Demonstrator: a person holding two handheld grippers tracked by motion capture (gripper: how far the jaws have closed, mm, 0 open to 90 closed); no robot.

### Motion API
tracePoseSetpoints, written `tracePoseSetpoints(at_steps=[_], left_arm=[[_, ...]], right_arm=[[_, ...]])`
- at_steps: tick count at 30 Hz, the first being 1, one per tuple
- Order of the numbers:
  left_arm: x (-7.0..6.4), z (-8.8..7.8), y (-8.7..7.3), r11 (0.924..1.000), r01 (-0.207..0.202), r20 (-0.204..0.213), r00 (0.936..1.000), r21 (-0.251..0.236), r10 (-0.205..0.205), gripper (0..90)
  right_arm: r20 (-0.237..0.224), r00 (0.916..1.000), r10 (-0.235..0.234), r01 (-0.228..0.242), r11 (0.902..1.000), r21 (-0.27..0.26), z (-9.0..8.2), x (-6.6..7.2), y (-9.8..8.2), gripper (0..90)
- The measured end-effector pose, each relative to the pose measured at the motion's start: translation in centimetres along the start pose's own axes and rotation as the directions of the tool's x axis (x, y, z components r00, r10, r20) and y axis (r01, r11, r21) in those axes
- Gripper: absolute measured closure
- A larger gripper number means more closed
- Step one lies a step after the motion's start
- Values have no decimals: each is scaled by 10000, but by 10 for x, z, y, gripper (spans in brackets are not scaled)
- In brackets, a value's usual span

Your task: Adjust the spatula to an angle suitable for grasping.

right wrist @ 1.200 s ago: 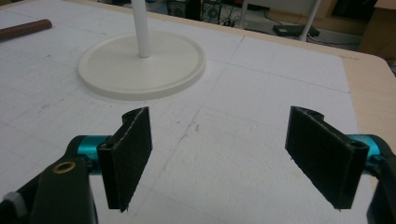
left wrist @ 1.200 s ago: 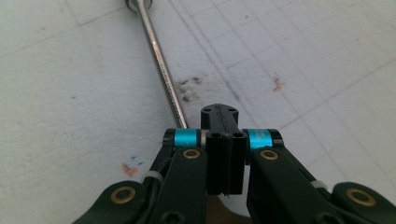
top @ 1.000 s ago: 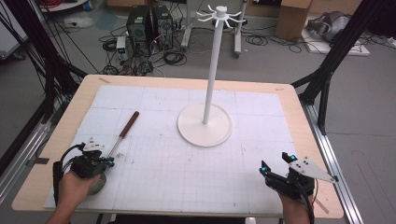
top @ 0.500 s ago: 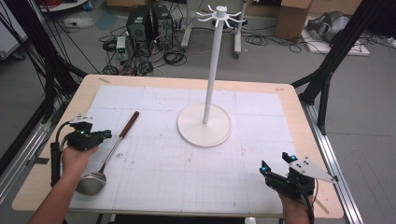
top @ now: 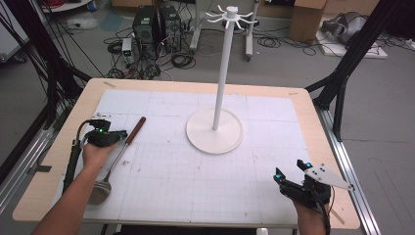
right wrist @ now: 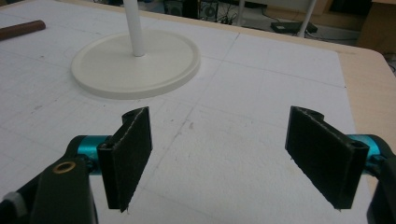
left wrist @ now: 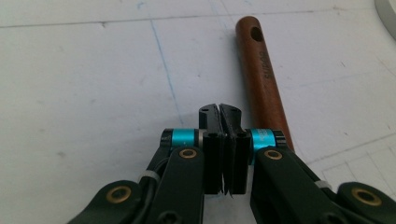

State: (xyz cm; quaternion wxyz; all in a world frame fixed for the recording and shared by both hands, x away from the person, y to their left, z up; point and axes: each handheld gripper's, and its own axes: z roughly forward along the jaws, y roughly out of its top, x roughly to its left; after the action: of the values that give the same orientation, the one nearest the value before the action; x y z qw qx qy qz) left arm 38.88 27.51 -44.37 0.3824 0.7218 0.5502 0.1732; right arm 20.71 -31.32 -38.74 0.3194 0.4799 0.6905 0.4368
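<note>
A: Where do we stand with the ladle?

B: It lies flat on the mat, its wooden handle just ahead and to the right of our left claw, apart from it. Its metal bowl lies back behind the claw, beside our forearm.

A: And the claw itself?

B: Our left claw is pinched tight with nothing in it. Our right claw gapes wide over bare mat, holding nothing, with the stand well ahead of it and to its left.

A: So which step do we take this for?

B: The approach, we judge; no grasp is made yet. Next we would need to spread the left jaws, shift right over the handle so it sits between the pads, then close. The hooks up top suggest hanging it by the hole in the handle's end.
</note>
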Motion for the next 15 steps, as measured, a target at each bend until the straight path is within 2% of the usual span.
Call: tracePoseSetpoints(at_steps=[5,11,15], left_arm=[[-11,2,-2,9994,-348,486,9982,-23,349,885],[-20,2,-3,9978,-656,782,9948,79,648,885],[-28,1,-4,9954,-940,1083,9899,210,912,885]], right_arm=[[-42,10000,16,-16,10000,22,1,2,1,218],[-34,10000,-49,49,10000,-9,0,2,1,218],[-24,10000,-33,33,10000,17,0,3,1,217]])
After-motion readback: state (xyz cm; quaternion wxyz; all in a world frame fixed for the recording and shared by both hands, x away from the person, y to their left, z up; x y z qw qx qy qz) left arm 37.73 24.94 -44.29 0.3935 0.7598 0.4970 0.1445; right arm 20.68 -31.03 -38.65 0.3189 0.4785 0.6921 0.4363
